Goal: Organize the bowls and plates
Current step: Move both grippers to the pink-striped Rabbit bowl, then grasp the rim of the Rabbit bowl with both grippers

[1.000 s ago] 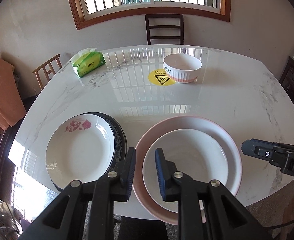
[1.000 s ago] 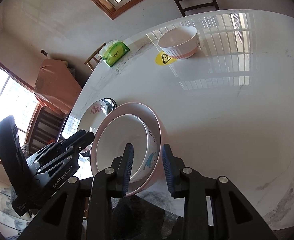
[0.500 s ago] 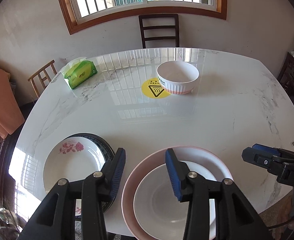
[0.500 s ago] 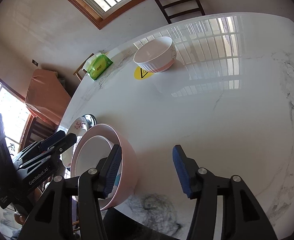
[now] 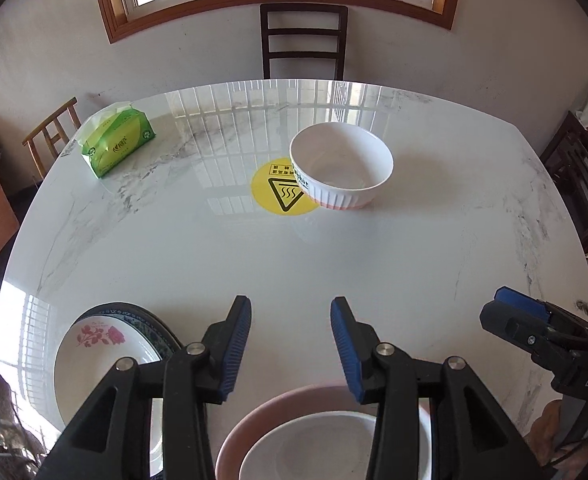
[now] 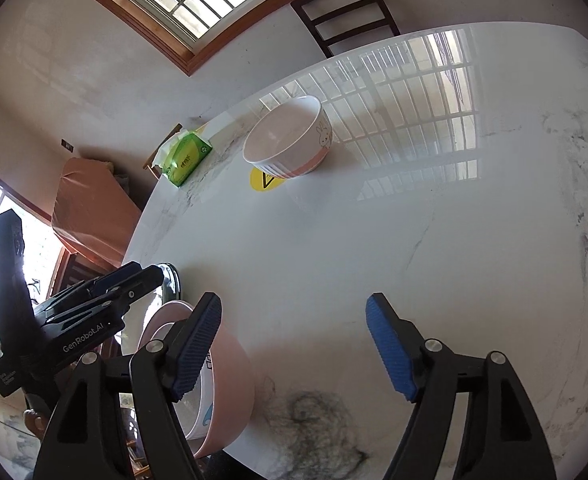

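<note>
Out at the far middle of the worktop [image 5: 434, 264] sits the ribbed white bowl [image 5: 341, 165] with the pink base, half covering a yellow heat-warning sticker [image 5: 280, 192]. It's the only dish not grouped yet, I'd say. It lies straight ahead of both grippers, well apart from each. Left gripper [image 5: 291, 346] is released, nothing between its fingers. Right gripper [image 6: 294, 346] is still opening, also with nothing in it. At the near edge the pink bowl [image 6: 230, 392] has a white bowl [image 5: 334, 444] nested inside, and to its left a floral plate [image 5: 94, 356] lies on a dark-rimmed plate [image 5: 156, 322]. Neither hand looks clearly nearer to me. A green tissue pack [image 5: 116, 146] sits far left.
</note>
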